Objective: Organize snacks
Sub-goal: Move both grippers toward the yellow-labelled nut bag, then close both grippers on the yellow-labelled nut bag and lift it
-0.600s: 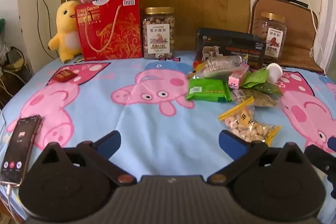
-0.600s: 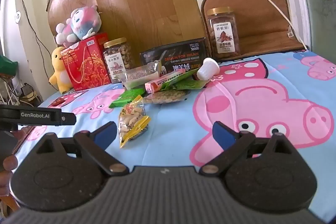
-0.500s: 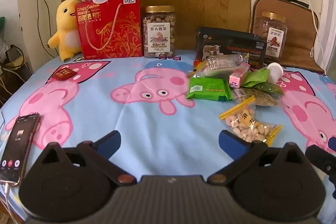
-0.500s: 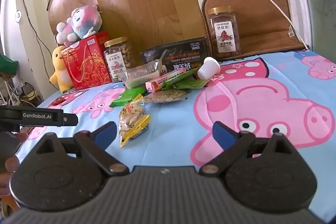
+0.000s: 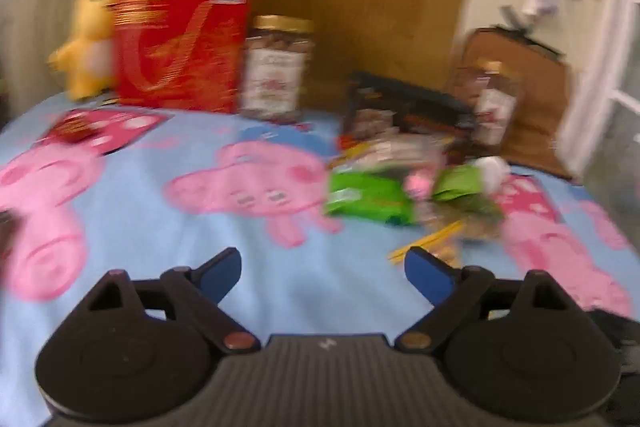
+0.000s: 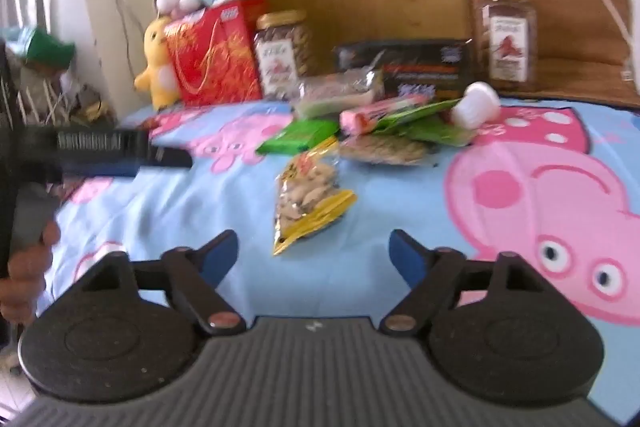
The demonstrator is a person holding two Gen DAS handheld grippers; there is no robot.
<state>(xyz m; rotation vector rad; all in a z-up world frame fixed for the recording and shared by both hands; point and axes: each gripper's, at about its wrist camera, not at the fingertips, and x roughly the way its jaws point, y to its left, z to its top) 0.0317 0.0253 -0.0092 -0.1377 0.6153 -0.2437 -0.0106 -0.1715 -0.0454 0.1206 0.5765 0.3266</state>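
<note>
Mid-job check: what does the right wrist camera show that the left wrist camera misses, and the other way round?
Only the right wrist view shows the whole nut bag lying ahead of the open right gripper, plus the left gripper from the side and the hand holding it. Only the left wrist view shows the open left gripper's own fingers over bare blue cloth; there the nut bag is mostly hidden. Both show the red box, two jars, the green packet and the snack pile.
</note>
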